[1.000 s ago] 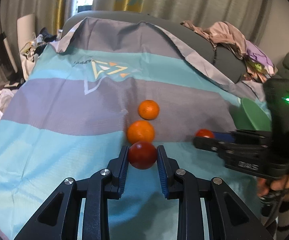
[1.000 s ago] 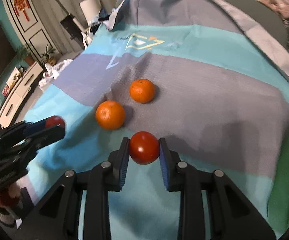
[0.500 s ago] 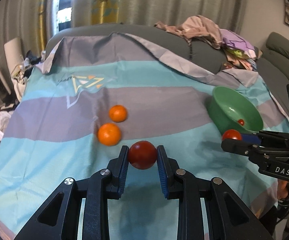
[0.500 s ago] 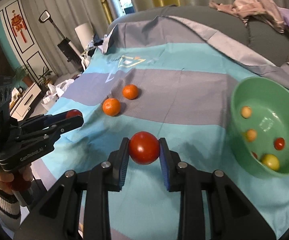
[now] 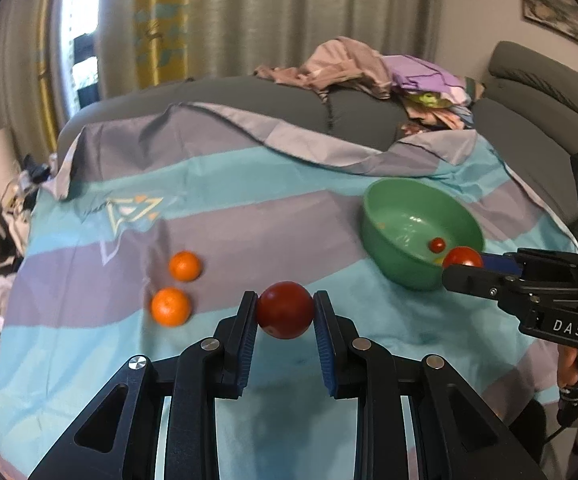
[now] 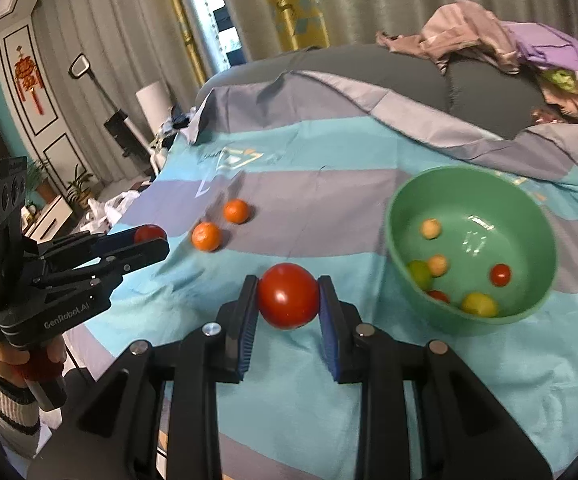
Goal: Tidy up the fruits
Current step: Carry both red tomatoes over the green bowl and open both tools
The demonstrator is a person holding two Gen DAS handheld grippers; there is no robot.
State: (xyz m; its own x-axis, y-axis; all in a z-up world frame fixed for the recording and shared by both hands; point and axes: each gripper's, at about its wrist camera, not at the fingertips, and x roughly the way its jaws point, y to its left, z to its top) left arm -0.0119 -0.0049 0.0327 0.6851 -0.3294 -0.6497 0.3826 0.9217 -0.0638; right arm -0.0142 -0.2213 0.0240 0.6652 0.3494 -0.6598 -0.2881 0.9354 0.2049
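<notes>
Both grippers had lifted away from two oranges [image 5: 177,286], bringing a green bowl [image 6: 413,204] into view at right. Left gripper [image 5: 285,310] clamped a dark red tomato [image 5: 285,309]; right gripper [image 6: 288,296] clamped a bright red tomato [image 6: 288,295].

Two tomatoes [image 6: 288,296] [image 6: 149,233], two oranges [image 6: 206,236] [image 6: 236,211], one green bowl [image 6: 417,296] with six small fruits [image 6: 500,274].

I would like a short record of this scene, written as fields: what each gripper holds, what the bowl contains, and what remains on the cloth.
left gripper: shut on a red tomato
right gripper: shut on another red tomato
green bowl: several small red, yellow and green fruits inside
striped cloth: two oranges lying apart, left of the bowl
</notes>
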